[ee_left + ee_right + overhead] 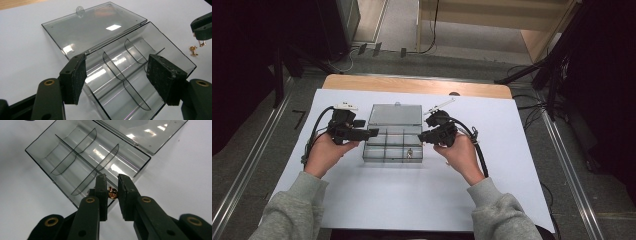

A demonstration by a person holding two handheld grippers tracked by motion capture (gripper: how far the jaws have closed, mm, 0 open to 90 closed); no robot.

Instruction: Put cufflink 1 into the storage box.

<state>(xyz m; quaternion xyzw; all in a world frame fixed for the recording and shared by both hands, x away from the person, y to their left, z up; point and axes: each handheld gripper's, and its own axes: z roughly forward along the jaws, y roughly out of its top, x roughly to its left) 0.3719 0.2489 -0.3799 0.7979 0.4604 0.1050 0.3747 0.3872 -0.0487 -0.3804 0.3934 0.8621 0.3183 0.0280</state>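
Your right hand-held gripper (112, 192), jaws nearly shut w/ a small gold piece (112, 193) pinched, is at the open clear box's (393, 140) right edge, left hand-held gripper (117, 77) wide & empty at its left; next, drop it into a compartment

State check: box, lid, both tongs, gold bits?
box: upright on the sheet, compartments in view empty
lid: open, laid flat back
left tongs: jaws wide, straddling the box's end; pressing or not, unclear
right tongs: shut on a gold piece
second gold piece: loose, lying by the box's far end
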